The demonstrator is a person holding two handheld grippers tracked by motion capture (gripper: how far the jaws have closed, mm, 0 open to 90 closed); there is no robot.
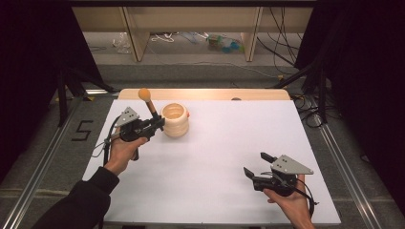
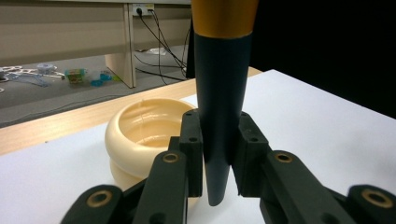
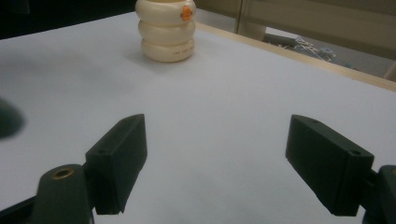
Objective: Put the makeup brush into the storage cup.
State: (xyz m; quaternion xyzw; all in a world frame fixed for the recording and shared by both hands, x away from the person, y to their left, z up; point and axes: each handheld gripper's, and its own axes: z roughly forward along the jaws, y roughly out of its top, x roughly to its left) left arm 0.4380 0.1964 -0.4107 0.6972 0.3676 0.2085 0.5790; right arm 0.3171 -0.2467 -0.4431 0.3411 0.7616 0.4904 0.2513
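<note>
My left gripper (image 1: 154,125) has its jaws closed on the dark tapered handle of a stick-like tool (image 1: 149,106), orange ball end up, its long axis nearly upright and leaning a little away from the cream ribbed pot (image 1: 175,119). The pot stands just beside those jaws, on the far left part of the desk (image 1: 215,162), its mouth open upward (the inside looks empty from the left gripper view). I judge the tool is meant for that mouth. My right gripper (image 1: 260,164) hovers near the desk's near right edge, jaws wide apart and holding nothing, well apart from the pot. Open white desk lies between.
</note>
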